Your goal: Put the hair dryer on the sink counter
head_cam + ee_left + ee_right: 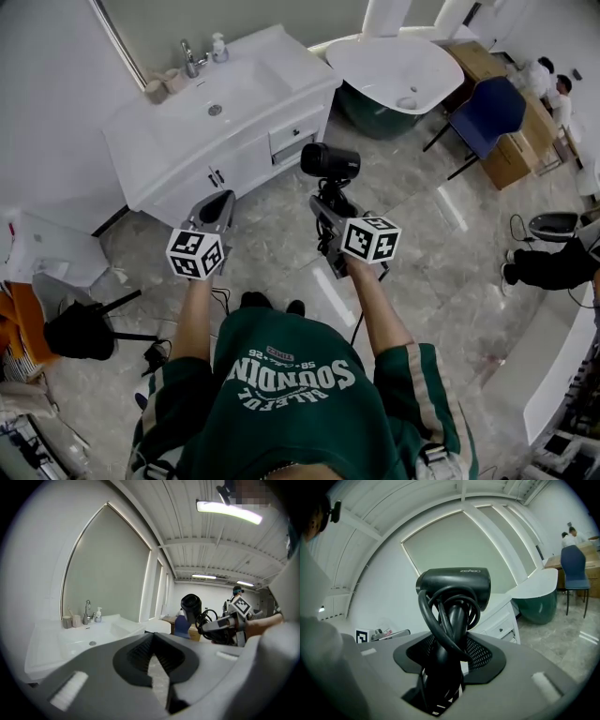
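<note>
Hair dryer [330, 161] held upright, short of the sink worktop [281, 64].
Right gripper [328, 199] jaws clamp the cord-wrapped handle, keeping the cord bundled; left gripper [217, 208] jaws clenched, empty.

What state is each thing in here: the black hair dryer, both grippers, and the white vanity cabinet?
Black hair dryer: upright, its cord looped round it, not on the white sink counter.
Right gripper: shut on the hair dryer.
Left gripper: shut, empty.
White vanity cabinet: doors and drawer closed.

Black hair dryer [453, 588], white sink counter [159, 150]
</note>
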The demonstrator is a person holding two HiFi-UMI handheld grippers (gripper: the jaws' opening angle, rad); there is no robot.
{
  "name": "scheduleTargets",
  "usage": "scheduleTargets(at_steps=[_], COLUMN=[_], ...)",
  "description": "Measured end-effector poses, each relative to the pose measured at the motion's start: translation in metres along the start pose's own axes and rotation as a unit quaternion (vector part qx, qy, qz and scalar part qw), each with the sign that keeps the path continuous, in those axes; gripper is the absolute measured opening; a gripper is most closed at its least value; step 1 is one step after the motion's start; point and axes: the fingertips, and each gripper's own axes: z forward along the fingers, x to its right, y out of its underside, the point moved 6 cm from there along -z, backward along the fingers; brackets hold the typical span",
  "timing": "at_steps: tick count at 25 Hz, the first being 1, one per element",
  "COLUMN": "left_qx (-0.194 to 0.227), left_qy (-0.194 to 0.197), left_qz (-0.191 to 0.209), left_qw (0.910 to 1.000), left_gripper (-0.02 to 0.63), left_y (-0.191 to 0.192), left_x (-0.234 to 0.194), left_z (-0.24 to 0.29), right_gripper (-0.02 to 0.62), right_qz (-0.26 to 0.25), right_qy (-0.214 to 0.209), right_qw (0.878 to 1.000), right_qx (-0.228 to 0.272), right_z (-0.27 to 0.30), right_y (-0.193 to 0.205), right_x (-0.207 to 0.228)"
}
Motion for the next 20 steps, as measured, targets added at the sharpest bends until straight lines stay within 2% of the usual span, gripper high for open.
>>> scheduleTargets(at_steps=[10,20], left_qx=[-0.002,-0.005], left_qy=[-0.005,0.015], left_qz=[0.002,-0.003], left_qw=[1.0,0.9999], left_gripper=[0.051,0.051], left_y=[0.0,-0.007], left_x=[0.005,-0.024], left_z=[0.014,0.081], right_gripper=[0.192,0.19], right_qz=[0.007,0.006], right_qy=[-0.01,0.002], right_qw=[1.0,1.0], right_qx=[0.002,-0.009], right_z=[0.001,0.04], right_y=[-0.002,-0.021], right_x=[0.013,0.046])
